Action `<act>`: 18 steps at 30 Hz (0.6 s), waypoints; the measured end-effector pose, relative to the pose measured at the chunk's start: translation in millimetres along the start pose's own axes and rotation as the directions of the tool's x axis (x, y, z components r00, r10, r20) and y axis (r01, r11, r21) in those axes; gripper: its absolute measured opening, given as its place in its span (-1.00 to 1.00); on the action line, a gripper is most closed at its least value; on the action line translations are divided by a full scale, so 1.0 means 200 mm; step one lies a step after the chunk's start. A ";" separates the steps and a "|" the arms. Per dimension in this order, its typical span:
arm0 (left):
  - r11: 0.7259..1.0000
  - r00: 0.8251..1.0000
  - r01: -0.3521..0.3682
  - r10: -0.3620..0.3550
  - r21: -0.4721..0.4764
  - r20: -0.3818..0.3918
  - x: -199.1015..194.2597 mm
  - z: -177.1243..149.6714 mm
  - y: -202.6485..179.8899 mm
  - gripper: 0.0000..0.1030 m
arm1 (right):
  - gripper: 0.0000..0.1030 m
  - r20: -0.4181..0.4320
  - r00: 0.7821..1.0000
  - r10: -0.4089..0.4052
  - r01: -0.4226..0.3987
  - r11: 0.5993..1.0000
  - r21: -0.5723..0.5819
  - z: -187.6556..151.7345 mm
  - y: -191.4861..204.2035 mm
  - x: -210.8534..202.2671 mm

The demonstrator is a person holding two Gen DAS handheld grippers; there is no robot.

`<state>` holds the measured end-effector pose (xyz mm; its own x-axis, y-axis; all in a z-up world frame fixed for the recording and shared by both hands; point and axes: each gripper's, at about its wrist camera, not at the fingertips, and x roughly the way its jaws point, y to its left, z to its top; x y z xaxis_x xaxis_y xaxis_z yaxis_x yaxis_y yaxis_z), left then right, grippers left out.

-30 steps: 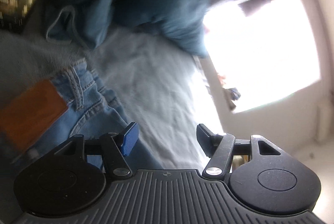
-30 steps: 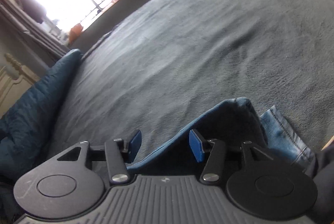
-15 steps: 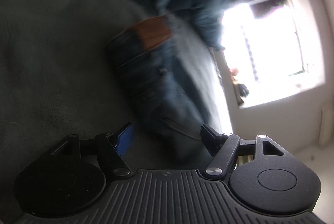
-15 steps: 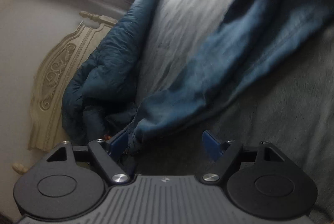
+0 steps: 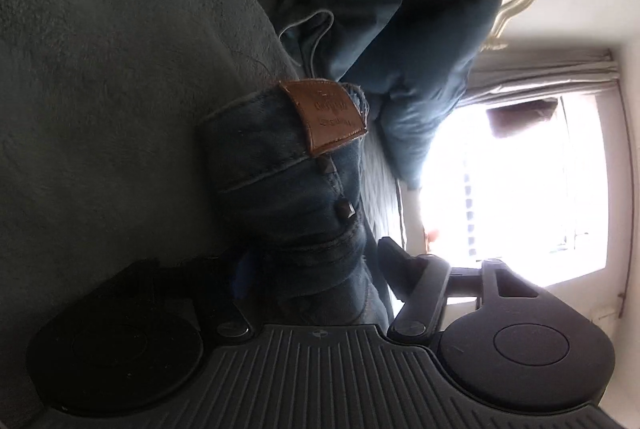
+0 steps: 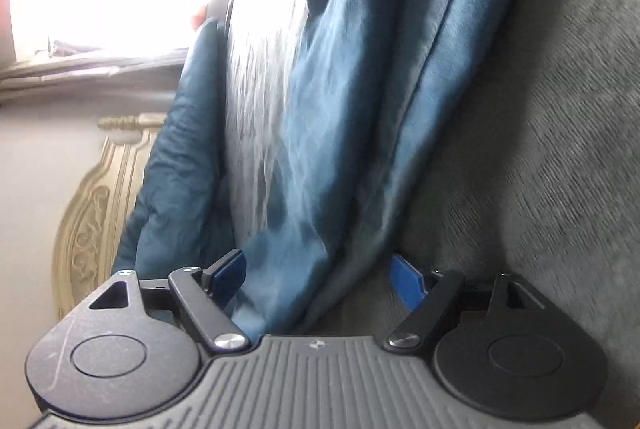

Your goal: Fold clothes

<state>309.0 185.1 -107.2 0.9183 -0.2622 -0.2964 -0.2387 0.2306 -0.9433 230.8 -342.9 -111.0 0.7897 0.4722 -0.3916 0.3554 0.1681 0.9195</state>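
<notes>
a pair of blue denim jeans with a brown leather waist patch lies on the grey fleece-covered bed, bunched, folding seemingly unfinished. the left hand-held gripper is closing around the waistband. the right hand-held gripper stands wide, a jeans leg lying loose between its jaws. no containers are visible.

A home bedroom: a bed with a grey blanket, a carved cream headboard at its end, a curtained window beside it.
</notes>
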 end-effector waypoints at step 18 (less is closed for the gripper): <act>0.998 0.989 0.026 -0.034 -0.053 -0.147 0.07 0.06 -0.02 0.26 | 0.23 0.017 1.000 -0.011 0.010 0.997 0.078 0.06 0.00 0.17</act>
<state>326.4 192.8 -106.3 0.8696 -0.4045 -0.2832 -0.2312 0.1733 -0.9573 263.6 -338.2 -124.0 0.7940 0.4554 -0.4026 0.4012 0.1048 0.9100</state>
